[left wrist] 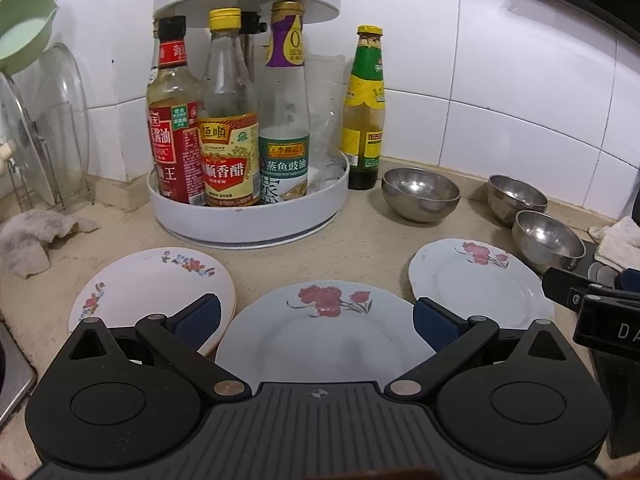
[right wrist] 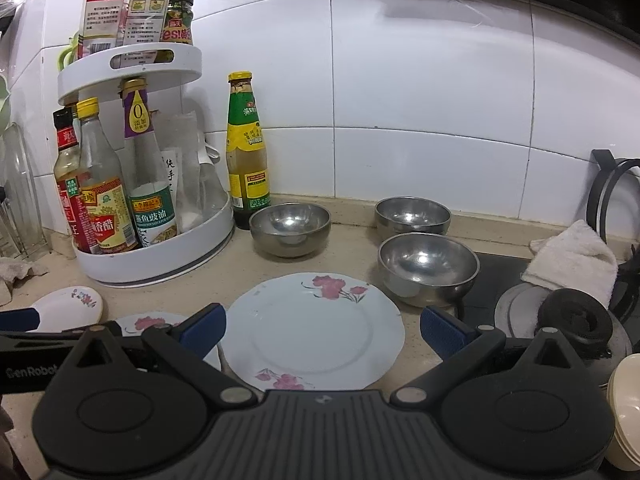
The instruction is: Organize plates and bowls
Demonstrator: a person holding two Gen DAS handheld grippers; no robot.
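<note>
From the left wrist view, the left gripper (left wrist: 316, 322) is held low over the countertop (left wrist: 360, 232), its jaws spread wide and grasping nothing. Three flowered plates are laid flat in a row near the front edge: the left plate (left wrist: 152, 284), the middle plate (left wrist: 320, 332) just beside it and possibly touching its rim, and the right plate (left wrist: 480, 280) a little apart. The middle plate is framed between the blue pads (left wrist: 198, 318), which suggests it is being lined up for pickup. Behind, toward the back wall, three steel bowls are seen: a lone bowl (left wrist: 420, 194) and a pair of bowls (left wrist: 532, 216) touching at the right. A white condiment rack (left wrist: 248, 216) with bottles is set at the back left.

From the right wrist view, the right gripper (right wrist: 320, 332) is likewise released and empty, with the right plate (right wrist: 316, 328) framed between its fingers. The nearest bowl (right wrist: 428, 268) sits just beyond that plate. No stacking is yet done; the plates are judged the likely first things to be gathered
</note>
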